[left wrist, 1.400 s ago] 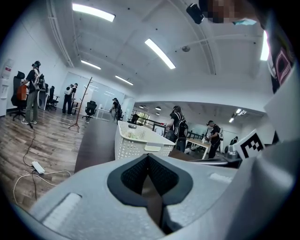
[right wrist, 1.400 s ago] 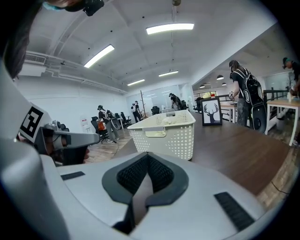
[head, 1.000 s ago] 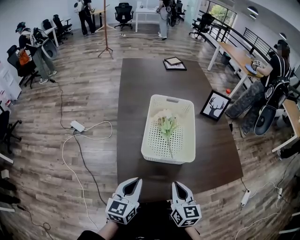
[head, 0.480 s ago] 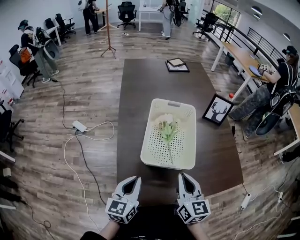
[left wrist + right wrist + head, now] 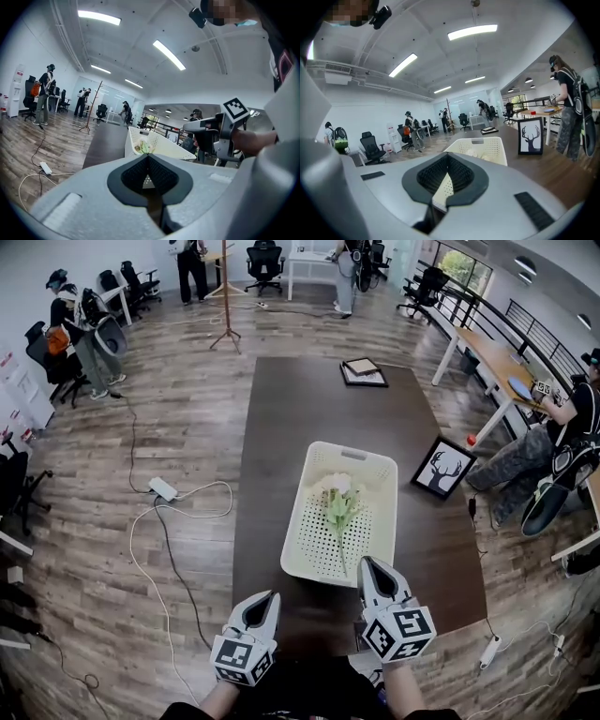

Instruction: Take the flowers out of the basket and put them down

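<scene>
- Cream perforated plastic basket lying mid-way along the dark brown surface, long sides running twelve to six o'clock in the head view
- Flowers lying flat inside the basket, right of its middle; pale blooms toward twelve o'clock, green leaves below them, thin stem trailing toward six o'clock; untouched by either tool
- Right gripper at five o'clock of the basket, pointing toward twelve; jaws pressed together with nothing between them; tips overlapping the basket's near right corner in the head view, contact not discernible
- Left gripper at seven o'clock of the basket, clear of it, over the near edge of the surface; jaws closed tip to tip, empty
- Framed deer picture standing upright at three o'clock of the basket, apart from it
- Two flat frames stacked at twelve o'clock, at the far end of the surface
- White power strip with looping cable on the wooden floor at nine o'clock
</scene>
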`<state>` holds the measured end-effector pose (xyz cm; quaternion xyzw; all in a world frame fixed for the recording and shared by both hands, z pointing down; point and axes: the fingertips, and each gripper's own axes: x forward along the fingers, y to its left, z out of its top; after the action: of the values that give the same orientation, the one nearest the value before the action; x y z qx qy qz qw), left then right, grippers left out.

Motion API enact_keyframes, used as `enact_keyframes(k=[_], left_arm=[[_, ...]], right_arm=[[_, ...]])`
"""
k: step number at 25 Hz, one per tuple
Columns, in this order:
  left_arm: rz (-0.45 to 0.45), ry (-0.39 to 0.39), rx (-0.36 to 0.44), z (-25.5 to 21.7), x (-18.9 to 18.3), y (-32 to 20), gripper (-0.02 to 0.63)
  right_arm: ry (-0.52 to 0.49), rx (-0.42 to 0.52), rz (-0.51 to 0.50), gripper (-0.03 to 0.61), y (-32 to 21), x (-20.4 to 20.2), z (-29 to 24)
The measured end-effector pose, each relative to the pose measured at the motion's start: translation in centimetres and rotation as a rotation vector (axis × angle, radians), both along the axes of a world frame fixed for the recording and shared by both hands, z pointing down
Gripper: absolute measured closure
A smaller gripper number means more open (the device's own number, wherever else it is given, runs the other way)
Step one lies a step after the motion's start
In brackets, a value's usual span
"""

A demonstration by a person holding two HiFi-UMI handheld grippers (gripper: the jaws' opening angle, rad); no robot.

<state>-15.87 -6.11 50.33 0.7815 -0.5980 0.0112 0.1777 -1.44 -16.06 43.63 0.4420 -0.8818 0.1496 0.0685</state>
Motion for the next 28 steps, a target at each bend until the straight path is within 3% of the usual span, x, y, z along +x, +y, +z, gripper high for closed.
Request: enact_keyframes(k=[3,5,8,11,19,28], left_arm=[[-0.01,-0.005,0.001,0.0,-0.2,-0.6,0.604],[-0.013,-0.012,0.004,-0.1,-0.3,-0.9,0.604],[-0.013,-0.026,0.011,-0.5,-0.5,-1.5,0.604],[-0.022,-0.025,0.009,-0.6,-0.8,-2.0,0.604],[-0.043,-0.025,-0.002,-0.1,-1.5,-3.4,0.604],[-0.068,-0.029,-0.022,0.3,-2.6,-4.2,0.604]], right_arm=[[0.026,-0.011,-0.011,0.57,-1.9,-0.7,0.1],[0.051,-0.02,-0.021,0.5,-3.1,-1.3,0.3],[0.143,-0.025,-0.032,0.47,-5.0,-2.3,0.9],[0.174,-0.064,-0.03,0.426,-6.5,-3.1,2.2],[0.221,-0.168,-0.004,0.373,-9.6,-4.0,6.1],[0.262,-0.266,0.01,0.354,-12.9,-4.2,10.1]])
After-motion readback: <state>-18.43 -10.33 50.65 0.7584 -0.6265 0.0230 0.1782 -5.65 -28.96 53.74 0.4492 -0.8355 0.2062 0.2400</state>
